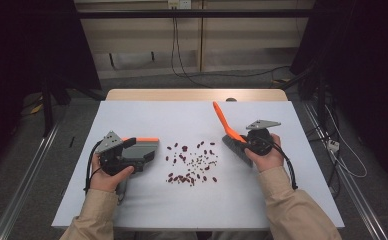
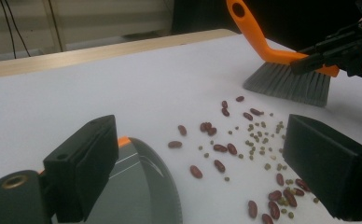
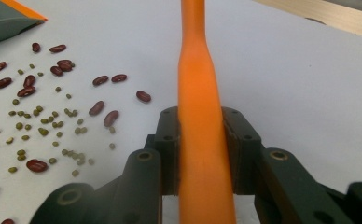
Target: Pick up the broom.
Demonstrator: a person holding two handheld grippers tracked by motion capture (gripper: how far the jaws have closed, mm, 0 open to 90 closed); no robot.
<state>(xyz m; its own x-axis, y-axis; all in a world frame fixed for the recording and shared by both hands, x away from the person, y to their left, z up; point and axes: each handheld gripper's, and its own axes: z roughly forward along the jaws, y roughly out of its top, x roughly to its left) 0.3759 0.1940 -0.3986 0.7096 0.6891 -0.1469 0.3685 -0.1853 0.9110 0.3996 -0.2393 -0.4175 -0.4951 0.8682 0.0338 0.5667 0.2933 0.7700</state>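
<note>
On the table point(image 1: 132, 210), the scattered beans point(image 1: 192, 162) lie at the centre of the high view. The dustpan point(image 1: 141, 148) rests left of them, at the left gripper point(image 1: 113, 155). The brush point(image 1: 232, 137) sits right of the beans, bristles down near them, its handle slanting toward the upper middle through the right gripper point(image 1: 258, 142).

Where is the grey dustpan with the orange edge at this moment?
In the high view, the grey plastic dustpan with an orange edge lies left on the white table, beside the left gripper, left of the scattered beans.
</note>
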